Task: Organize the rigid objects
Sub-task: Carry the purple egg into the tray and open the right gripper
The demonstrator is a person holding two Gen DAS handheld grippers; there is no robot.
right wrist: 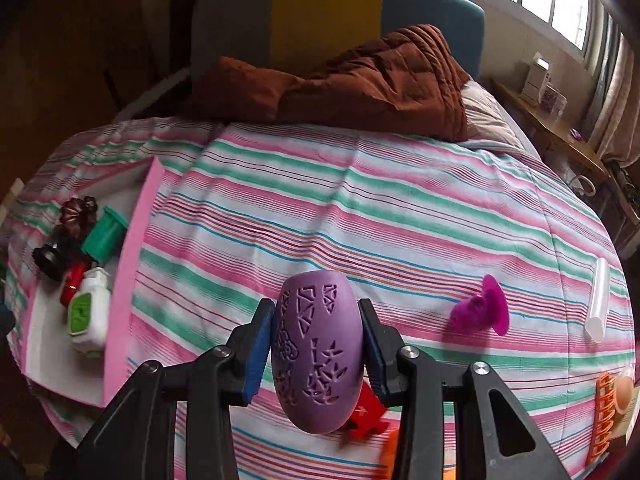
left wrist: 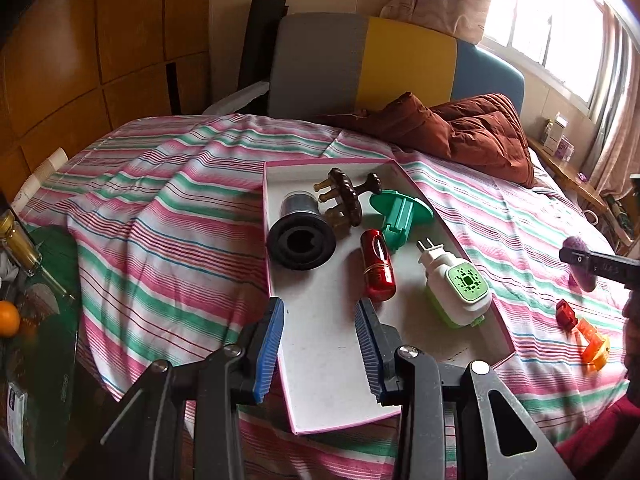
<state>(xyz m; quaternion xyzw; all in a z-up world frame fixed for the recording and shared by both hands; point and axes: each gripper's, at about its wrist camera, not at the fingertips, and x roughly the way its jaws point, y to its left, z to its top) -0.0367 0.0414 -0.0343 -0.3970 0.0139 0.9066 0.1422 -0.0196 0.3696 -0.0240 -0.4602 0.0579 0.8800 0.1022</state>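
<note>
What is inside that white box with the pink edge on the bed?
The box holds a black cylinder, brown massager, green piece, red tube and plug-in device. Anything beneath them is hidden.

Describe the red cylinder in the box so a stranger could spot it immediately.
On the striped bedsheet lies a shallow white box with a pink rim. Among the items inside it, the red cylinder lies on its side near the middle, between the black cylinder and the white-and-green plug-in device. It alone there is glossy metallic red.

Left hand-held gripper (left wrist: 320, 344) spread apart, right hand-held gripper (right wrist: 318, 354) clamped.
</note>
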